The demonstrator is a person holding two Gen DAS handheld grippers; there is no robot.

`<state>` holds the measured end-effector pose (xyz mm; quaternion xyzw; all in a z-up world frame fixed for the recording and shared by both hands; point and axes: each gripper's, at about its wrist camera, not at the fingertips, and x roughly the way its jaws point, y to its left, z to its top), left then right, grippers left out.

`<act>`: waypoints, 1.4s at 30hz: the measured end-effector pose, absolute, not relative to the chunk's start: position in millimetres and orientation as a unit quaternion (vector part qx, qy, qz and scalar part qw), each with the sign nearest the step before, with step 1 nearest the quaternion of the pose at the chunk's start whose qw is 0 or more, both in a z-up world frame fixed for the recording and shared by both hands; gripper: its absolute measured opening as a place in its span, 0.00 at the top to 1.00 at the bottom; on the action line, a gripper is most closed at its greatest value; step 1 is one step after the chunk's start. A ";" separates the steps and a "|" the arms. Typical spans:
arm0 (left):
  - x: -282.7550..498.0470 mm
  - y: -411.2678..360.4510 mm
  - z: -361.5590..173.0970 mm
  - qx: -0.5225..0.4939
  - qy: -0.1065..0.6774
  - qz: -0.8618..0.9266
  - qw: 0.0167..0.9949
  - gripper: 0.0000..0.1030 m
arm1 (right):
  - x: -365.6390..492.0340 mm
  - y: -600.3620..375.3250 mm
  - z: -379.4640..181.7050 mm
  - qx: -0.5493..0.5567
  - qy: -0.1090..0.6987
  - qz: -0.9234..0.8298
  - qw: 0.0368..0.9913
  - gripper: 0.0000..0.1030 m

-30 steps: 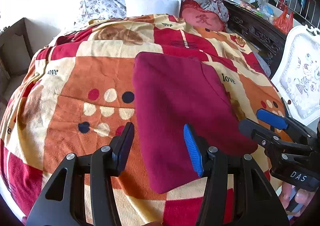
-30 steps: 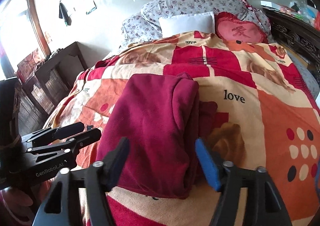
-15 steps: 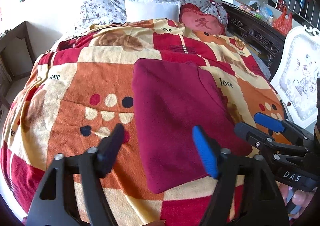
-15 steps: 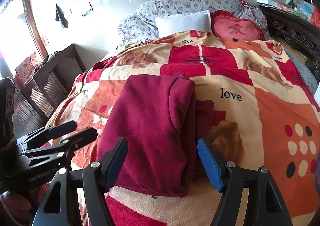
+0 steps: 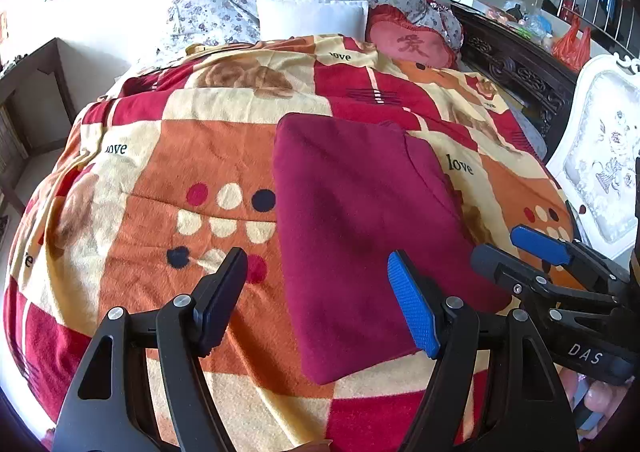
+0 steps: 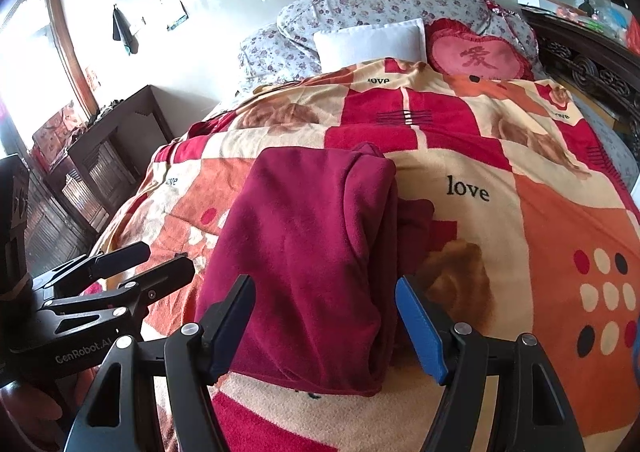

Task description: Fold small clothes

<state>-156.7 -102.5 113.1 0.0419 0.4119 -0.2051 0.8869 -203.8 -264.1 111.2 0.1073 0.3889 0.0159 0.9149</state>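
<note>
A dark red fleece garment (image 5: 360,228) lies folded into a long rectangle on the patterned blanket (image 5: 200,155); it also shows in the right wrist view (image 6: 312,252), with a doubled edge along its right side. My left gripper (image 5: 320,300) is open and empty, held above the garment's near left edge. My right gripper (image 6: 326,316) is open and empty, above the garment's near end. Each gripper shows in the other's view: the right one (image 5: 516,252) and the left one (image 6: 160,260).
Pillows (image 5: 312,15) and a red heart cushion (image 5: 412,43) lie at the bed's head. A dark carved sideboard (image 5: 520,67) and a white chair (image 5: 600,171) stand to the right. A dark wooden cabinet (image 6: 100,155) stands to the left.
Both grippers have drawn back and up a little from the garment. The left jaws have spread wider. The garment has not moved.
</note>
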 end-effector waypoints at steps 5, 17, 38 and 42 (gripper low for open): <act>-156.0 -99.7 111.2 0.040 0.413 -0.201 0.887 0.29 | -202.5 -262.6 108.0 0.107 0.396 0.014 0.912 0.31; -154.0 -98.2 106.7 0.041 0.421 -0.194 0.885 0.29 | -202.1 -261.5 105.5 0.108 0.400 0.015 0.910 0.31; -149.3 -99.3 99.0 0.049 0.428 -0.183 0.884 0.29 | -197.4 -264.7 98.4 0.120 0.407 0.017 0.905 0.30; -149.0 -100.0 98.0 0.052 0.428 -0.181 0.884 0.29 | -196.3 -264.0 97.3 0.121 0.410 0.017 0.904 0.30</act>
